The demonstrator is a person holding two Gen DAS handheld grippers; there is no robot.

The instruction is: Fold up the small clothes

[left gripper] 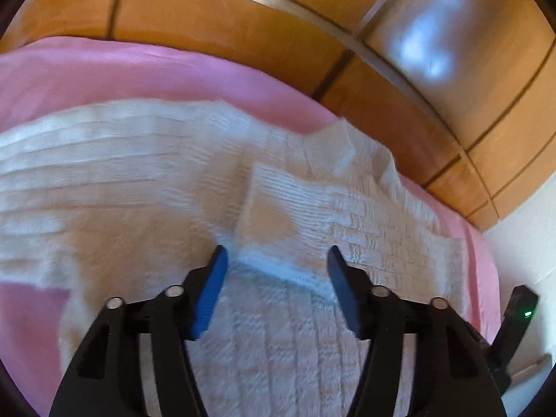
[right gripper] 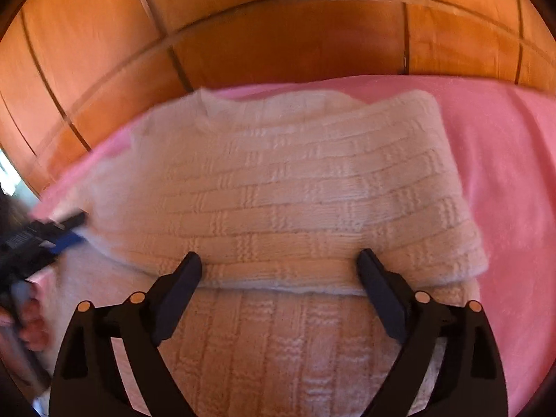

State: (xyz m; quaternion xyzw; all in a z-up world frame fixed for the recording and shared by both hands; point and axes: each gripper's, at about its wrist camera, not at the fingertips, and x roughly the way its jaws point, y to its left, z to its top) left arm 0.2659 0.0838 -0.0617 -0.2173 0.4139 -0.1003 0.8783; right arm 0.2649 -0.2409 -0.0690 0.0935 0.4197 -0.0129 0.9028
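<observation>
Wooden wardrobe doors (right gripper: pixel 278 34) fill the far background, and in front of them lies a bed under a pink sheet (right gripper: pixel 504 173), which carries the one thing the task concerns: a small cream knitted sweater (right gripper: pixel 278 191) spread across it. In the right wrist view the sweater has a thick upper layer lying over a lower one, its near edge running straight across between the fingertips, so I judge one fold is made and the piece is lying doubled. The right hand-held gripper (right gripper: pixel 279 267) hovers at that near edge with its jaws wide and nothing between them, probably placed there to pinch the edge or press the layer flat. The left hand-held gripper (left gripper: pixel 276 260) is likewise wide and holds nothing; it points at a small ribbed flap (left gripper: pixel 278 201), perhaps a cuff or sleeve end, lying on the knit just beyond its blue-padded finger (left gripper: pixel 212 295). From the right wrist view that gripper shows at the left edge, low against the cloth. Both views are blurred, so whether any fingertip touches the wool cannot be told. Soft, thick knit like this will likely slump unless both edges are lifted together.
</observation>
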